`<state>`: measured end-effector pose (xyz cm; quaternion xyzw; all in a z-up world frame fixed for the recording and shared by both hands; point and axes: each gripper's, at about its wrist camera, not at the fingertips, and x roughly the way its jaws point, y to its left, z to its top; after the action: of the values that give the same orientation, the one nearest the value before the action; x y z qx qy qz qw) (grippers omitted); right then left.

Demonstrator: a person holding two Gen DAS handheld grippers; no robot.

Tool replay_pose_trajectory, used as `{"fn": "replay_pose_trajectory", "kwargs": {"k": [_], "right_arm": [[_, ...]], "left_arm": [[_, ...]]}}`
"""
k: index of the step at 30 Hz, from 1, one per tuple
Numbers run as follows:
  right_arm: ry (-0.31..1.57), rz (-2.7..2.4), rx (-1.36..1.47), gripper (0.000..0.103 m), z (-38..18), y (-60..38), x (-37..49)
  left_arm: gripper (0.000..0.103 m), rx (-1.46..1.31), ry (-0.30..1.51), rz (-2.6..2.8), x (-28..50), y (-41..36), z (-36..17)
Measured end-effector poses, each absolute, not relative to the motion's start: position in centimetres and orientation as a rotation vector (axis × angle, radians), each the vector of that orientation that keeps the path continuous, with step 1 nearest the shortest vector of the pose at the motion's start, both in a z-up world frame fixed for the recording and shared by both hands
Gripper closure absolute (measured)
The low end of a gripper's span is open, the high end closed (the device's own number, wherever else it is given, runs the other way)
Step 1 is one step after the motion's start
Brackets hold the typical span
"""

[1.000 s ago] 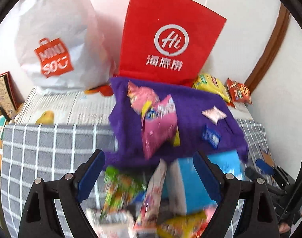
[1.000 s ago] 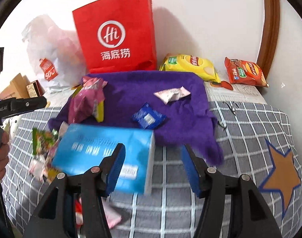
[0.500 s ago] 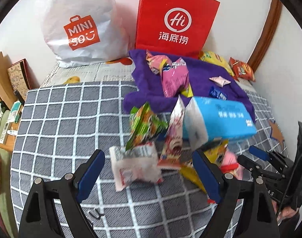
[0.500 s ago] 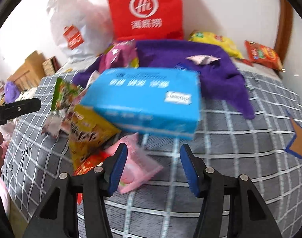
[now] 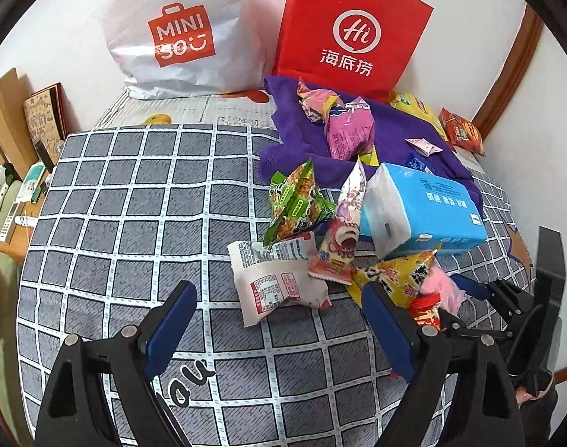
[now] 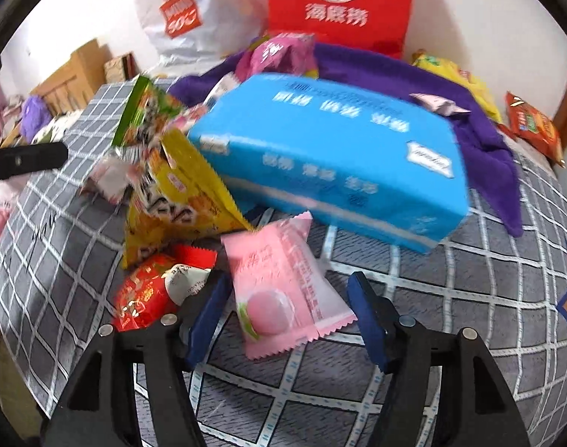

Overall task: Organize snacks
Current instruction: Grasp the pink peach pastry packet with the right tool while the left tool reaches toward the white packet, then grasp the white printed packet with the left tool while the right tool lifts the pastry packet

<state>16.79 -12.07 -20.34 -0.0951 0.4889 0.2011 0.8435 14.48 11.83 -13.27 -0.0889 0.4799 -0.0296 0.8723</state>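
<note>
A heap of snack packets lies on a grey checked cover (image 5: 134,223). In the left wrist view my open, empty left gripper (image 5: 279,327) hovers just short of a white packet (image 5: 279,279), with a green packet (image 5: 294,205), a pink cartoon packet (image 5: 343,231) and a yellow packet (image 5: 399,272) behind. In the right wrist view my open right gripper (image 6: 289,313) straddles a pale pink packet (image 6: 279,287), beside a red sweet (image 6: 149,294) and the yellow packet (image 6: 175,190). A blue tissue box (image 6: 332,156) lies behind; it also shows in the left wrist view (image 5: 425,205).
A purple cloth (image 5: 306,141) holds pink bags (image 5: 347,130) and small sweets. A red paper bag (image 5: 354,33) and a white MINISO bag (image 5: 183,29) stand against the wall. Yellow and red crisp bags (image 6: 533,123) lie at the far right. Boxes (image 5: 8,119) stand left.
Both grippers have pulled back and lowered toward the near heap. The right gripper has come down around the pale pink packet; the tissue box now lies farther ahead.
</note>
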Motion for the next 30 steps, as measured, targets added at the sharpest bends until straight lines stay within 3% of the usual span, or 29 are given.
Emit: {"fn": "replay_pose_trajectory", "kwargs": {"k": [5,7,30], "right_arm": [[0.992,0.404,-0.184,0.039,-20.5,-12.3,17.4],[0.969,0.381,-0.174,0.057,-20.4,-12.6,17.4],[0.927,0.156,-0.051,0.054,-20.9,-21.1,15.2]], "left_arm": [[0.014,-0.188,1.012,-0.074,14.1,11.6,-13.6],[0.014,-0.179,1.014,-0.073,13.9,11.5,-13.9],[0.014,-0.093,1.02,-0.001,16.7,10.5,-18.9]]}}
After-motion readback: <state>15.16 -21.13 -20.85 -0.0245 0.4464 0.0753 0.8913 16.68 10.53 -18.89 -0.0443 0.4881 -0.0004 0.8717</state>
